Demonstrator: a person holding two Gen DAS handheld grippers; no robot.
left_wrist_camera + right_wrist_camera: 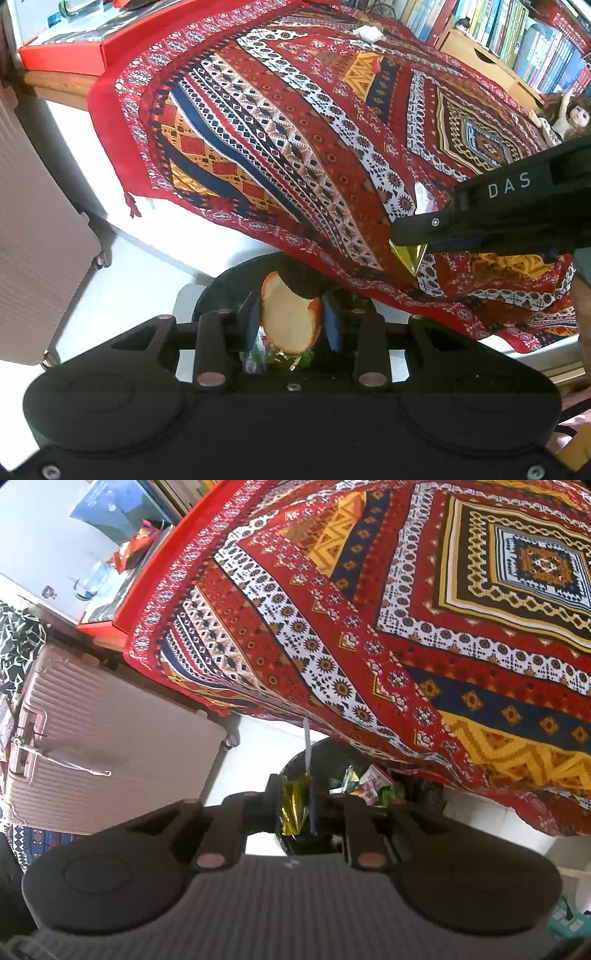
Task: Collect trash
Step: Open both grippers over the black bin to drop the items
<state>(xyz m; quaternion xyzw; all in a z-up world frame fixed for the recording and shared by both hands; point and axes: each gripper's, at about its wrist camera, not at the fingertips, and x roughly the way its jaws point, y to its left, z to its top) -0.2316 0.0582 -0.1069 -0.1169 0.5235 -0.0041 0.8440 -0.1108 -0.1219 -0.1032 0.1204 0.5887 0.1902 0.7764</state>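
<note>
The black bin stood on white floor, its far rim tucked under the hanging edge of the patterned cloth, which blocked any approach from twelve to three o'clock. At nine o'clock a pink suitcase walled off that side, with a strip of bare floor between it and the bin. Wrappers already crowded the bin's opening.

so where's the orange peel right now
In the left wrist view the orange peel sits between the left gripper fingers, directly over the black trash bin beside the patterned tablecloth.
</note>
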